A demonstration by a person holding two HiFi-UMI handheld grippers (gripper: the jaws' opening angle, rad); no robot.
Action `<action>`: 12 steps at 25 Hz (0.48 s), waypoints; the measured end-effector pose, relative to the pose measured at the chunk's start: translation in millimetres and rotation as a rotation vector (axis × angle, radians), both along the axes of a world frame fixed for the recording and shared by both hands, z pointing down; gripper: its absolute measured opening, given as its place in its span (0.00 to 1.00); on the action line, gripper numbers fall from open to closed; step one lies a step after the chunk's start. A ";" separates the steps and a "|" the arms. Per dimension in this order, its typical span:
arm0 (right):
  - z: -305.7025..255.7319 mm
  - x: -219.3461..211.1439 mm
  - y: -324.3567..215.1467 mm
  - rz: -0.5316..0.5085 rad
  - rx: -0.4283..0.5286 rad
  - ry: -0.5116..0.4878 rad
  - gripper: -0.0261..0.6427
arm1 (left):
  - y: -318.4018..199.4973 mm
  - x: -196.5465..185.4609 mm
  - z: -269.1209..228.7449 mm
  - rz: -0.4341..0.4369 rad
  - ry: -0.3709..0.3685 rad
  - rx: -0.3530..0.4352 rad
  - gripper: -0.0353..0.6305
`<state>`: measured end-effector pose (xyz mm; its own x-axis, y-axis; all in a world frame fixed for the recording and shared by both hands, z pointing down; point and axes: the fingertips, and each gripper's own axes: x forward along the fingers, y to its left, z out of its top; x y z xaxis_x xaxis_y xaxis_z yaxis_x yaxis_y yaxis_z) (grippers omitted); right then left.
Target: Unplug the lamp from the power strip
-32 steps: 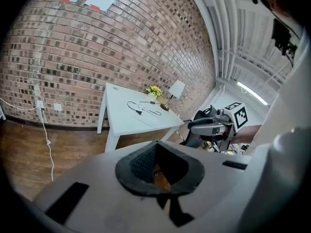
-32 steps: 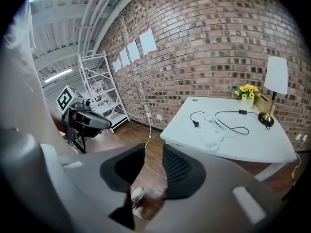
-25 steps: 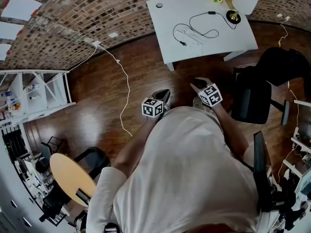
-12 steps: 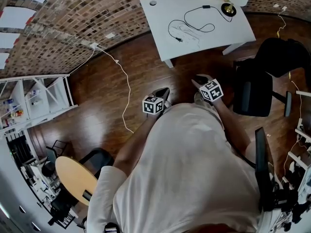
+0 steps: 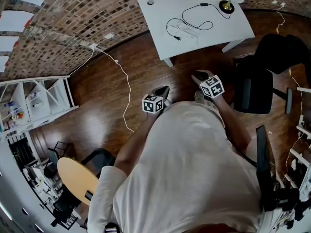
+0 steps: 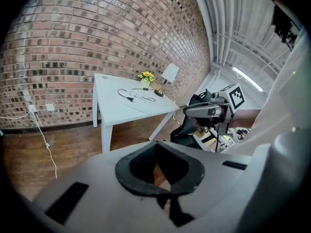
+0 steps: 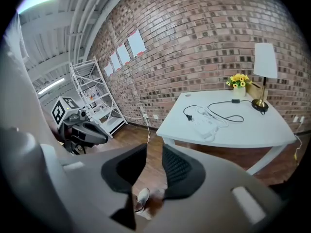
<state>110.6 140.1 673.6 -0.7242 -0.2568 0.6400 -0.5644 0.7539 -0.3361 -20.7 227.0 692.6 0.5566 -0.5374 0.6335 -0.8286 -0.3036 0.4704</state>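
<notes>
Lamp [image 7: 266,61] stands on the white table [image 7: 243,130]; left claw [image 6: 158,152] clenched empty, right claw [image 7: 154,149] released, just narrowed around nothing.

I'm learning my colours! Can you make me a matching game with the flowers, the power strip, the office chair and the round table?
Things:
1. flowers
2. power strip
3. office chair
4. round table

Colours:
A. black
B. tan
C. yellow
D. white

Right pairs: 1-C, 2-D, 3-A, 4-B
</notes>
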 end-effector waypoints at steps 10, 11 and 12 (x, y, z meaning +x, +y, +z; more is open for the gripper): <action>-3.6 0.1 -3.2 -0.002 0.010 0.004 0.18 | 7.0 -2.0 4.0 -0.015 0.004 -0.013 0.06; -3.7 0.2 -4.0 -0.004 0.013 0.009 0.17 | 7.0 -2.2 4.2 -0.016 0.003 -0.013 0.06; -3.9 0.3 -4.8 -0.007 0.017 0.016 0.17 | 6.9 -2.0 4.2 -0.015 0.004 -0.013 0.06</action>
